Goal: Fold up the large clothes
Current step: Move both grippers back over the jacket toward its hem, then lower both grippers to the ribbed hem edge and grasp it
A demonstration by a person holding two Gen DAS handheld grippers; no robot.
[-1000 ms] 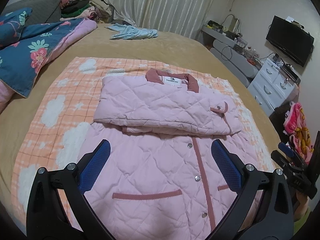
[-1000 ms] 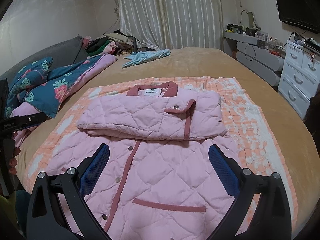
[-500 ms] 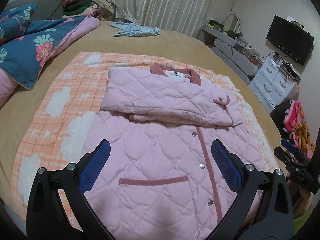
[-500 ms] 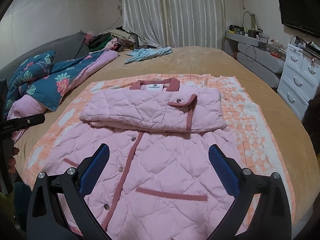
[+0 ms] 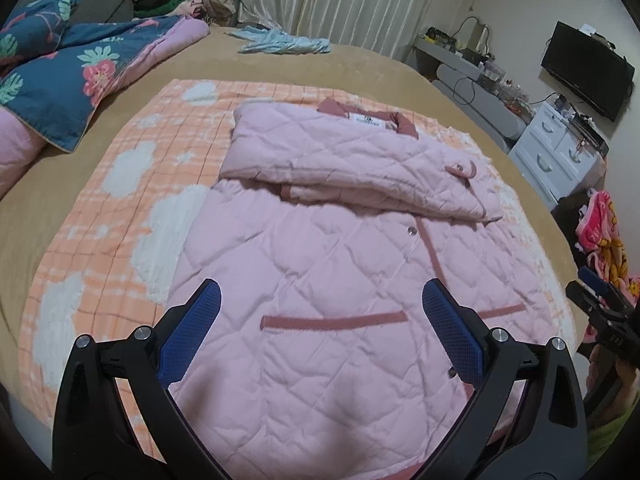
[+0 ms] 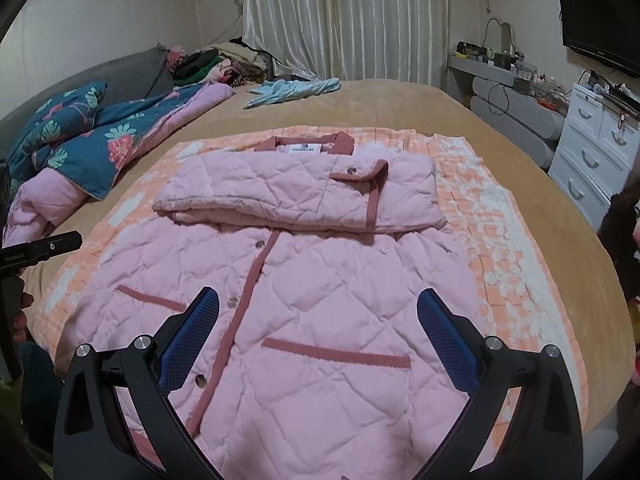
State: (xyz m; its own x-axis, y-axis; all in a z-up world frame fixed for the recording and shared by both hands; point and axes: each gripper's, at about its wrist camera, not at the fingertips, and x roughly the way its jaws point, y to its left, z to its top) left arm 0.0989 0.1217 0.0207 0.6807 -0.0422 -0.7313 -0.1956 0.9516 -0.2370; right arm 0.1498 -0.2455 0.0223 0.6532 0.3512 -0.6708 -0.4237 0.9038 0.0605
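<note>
A pink quilted jacket point(image 5: 340, 264) lies front-up in the middle of both views, spread on an orange-and-white checked blanket point(image 5: 100, 216) over the tan bed point(image 5: 360, 64). Its sleeves are folded across the chest as a thick band point(image 6: 304, 196) in the upper centre of the frame, just below the dark pink collar point(image 6: 304, 142); the snap-buttoned placket and two trimmed pockets show below that band. The left gripper point(image 5: 320, 320) hovers over the lower hem at the bottom of its frame, blue-padded jaws wide apart and holding nothing. The right gripper point(image 6: 318, 320) hangs likewise over the hem, jaws spread and empty. A floral blue quilt point(image 6: 92, 140) sits at the upper left, a light blue garment point(image 6: 296, 90) near the curtains, and white drawers point(image 6: 592, 160) at the right edge.
</note>
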